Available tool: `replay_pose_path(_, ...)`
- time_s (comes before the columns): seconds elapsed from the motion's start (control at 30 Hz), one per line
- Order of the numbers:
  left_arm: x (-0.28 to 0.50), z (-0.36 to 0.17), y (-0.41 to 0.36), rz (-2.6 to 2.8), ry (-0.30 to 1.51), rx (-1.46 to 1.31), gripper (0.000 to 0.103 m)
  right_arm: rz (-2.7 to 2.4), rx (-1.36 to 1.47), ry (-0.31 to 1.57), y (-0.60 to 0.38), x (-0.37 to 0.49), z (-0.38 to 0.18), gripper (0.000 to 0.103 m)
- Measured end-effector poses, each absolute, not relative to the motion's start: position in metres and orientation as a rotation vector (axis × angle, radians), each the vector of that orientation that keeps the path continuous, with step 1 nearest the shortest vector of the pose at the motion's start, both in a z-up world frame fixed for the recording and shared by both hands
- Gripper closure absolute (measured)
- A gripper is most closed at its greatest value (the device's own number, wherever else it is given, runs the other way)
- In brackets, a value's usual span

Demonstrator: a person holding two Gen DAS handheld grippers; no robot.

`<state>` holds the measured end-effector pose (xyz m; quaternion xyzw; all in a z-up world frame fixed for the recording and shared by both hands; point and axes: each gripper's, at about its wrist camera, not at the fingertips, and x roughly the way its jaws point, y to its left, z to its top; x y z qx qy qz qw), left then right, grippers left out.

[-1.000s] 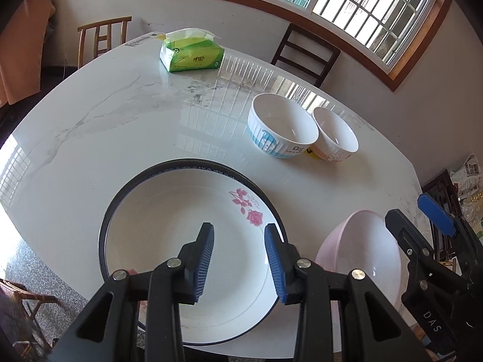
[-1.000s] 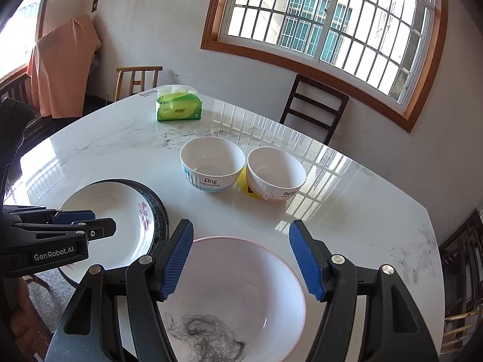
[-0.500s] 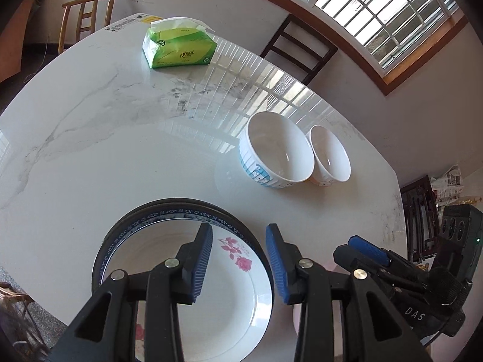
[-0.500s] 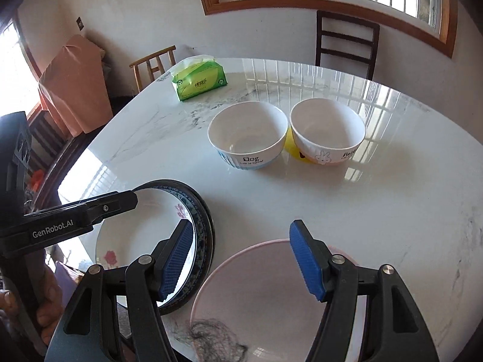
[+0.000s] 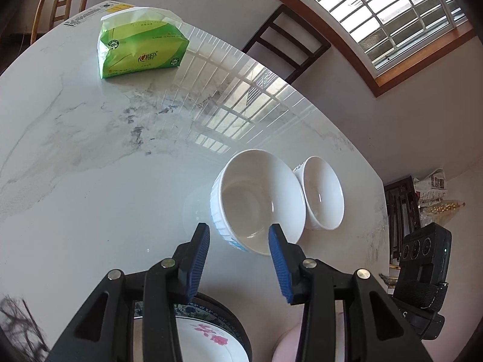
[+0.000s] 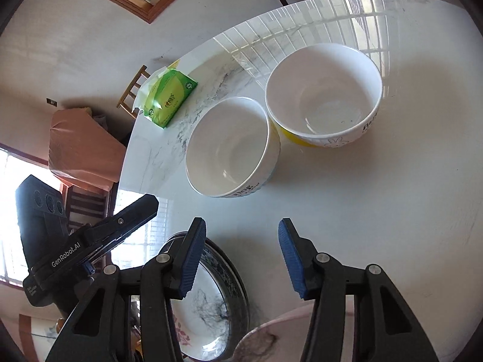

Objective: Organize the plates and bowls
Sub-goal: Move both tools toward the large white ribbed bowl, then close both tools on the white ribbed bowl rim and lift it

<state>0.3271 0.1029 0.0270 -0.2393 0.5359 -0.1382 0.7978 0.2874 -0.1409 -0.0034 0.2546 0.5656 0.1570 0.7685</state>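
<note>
Left wrist view: the left gripper [image 5: 238, 235] hangs above the marble table [image 5: 90, 187], its blue pads apart and spreading wider — nothing sits between them and nothing is held. Just past the fingertips stands the blue-patterned bowl [image 5: 256, 202], and touching its far side is the second bowl [image 5: 323, 193]; both are upright and empty, toward the table's right edge. Under the gripper, at the near edge, lies the flowered plate [image 5: 208, 335] with its dark rim, and beside it a sliver of the pink bowl [image 5: 283, 347]. A green tissue pack [image 5: 142, 51] rests near the far left corner. The right gripper's body shows at the lower right, off the table's edge.

Right wrist view: the right gripper [image 6: 241, 229] is over bare tabletop, its jaws part-open and closing in with nothing between them. Ahead sit the two bowls, touching — the nearer one lettered [image 6: 229, 147], the farther one [image 6: 323, 96] yellow-based with a rabbit drawing. Below the left pad the flowered plate [image 6: 211, 316] lies at the near edge, and the pink bowl [image 6: 280, 331] is next to it under the right finger. The left gripper [image 6: 90, 241] shows side-on at the left.
</note>
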Motion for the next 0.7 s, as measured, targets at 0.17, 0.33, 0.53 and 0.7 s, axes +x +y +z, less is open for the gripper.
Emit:
replay_pose_path(0.17,0.346,0.017,0.099,-0.281,1.171,-0.489,0.062,0.311,0.594,1.248,-0.143,0.306,-0.015,0.056)
replay_pose_path(0.33,0.357,0.007,0.095,-0.266,1.184,-0.471,0.062,0.275,0.629,1.256,-0.145,0.322,-0.023,0.056)
replay_pose_path(0.53,0.363,0.001,0.090,-0.266,1.192,-0.457,0.062,0.247,0.635,1.267,-0.143,0.334,-0.032,0.056)
replay_pose_path(0.7,0.363,-0.001,0.090,-0.273,1.192,-0.468,0.062,0.240,0.637,1.270,-0.141,0.339,-0.035,0.056)
